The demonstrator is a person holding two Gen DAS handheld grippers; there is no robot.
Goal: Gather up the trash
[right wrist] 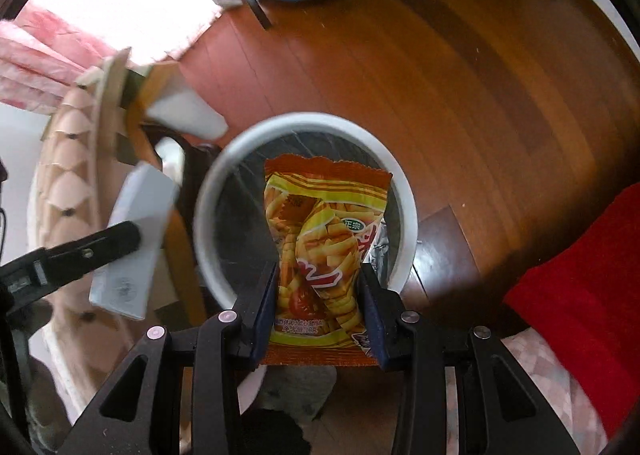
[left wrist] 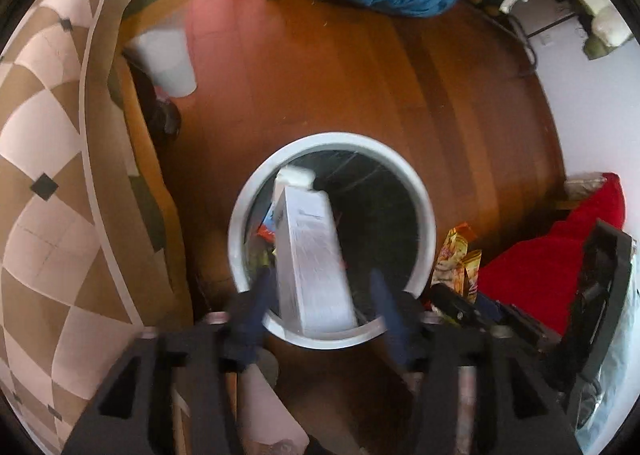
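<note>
Left: my left gripper (left wrist: pixel 324 295) hangs over the white bin (left wrist: pixel 424 215), jaws spread, the white box (left wrist: pixel 312 255) loose between them, tilted inside the rim | Right: my right gripper (right wrist: pixel 320 299) has its jaws pinching a fries snack bag (right wrist: pixel 320 239) above the bin (right wrist: pixel 208 215) on the wood floor (right wrist: pixel 460 95)

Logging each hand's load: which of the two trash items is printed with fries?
The snack packet, orange-yellow, pinched by the right gripper over the bin. The other, a plain white carton, shows no picture.
</note>
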